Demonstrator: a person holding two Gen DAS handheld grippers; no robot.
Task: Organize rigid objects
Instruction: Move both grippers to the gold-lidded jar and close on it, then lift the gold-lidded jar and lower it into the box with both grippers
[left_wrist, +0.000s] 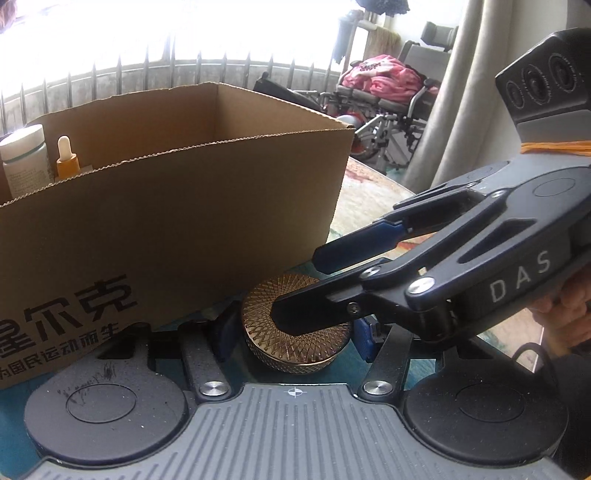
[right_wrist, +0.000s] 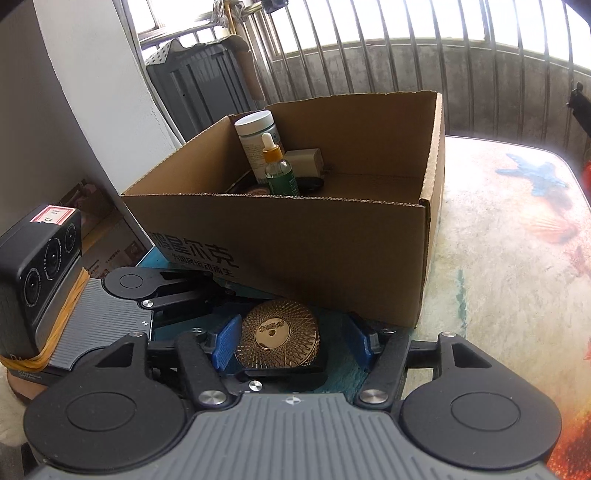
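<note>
From my left wrist, my left gripper (left_wrist: 291, 328) is spreading apart around the gold disc (left_wrist: 295, 332) lying on the surface beside the cardboard box (left_wrist: 177, 206). From my right wrist, my right gripper (right_wrist: 291, 338) is straddling it, also apart. It looks rigid, slick, weighty; I'm judging the knurled rim best.

The right gripper (left_wrist: 295, 291) bears white letters "DAS" on its body. The cardboard box (left_wrist: 207, 206) carries large black Chinese characters "星尔克" on its near wall, with a smaller line beneath, partly unreadable.
</note>
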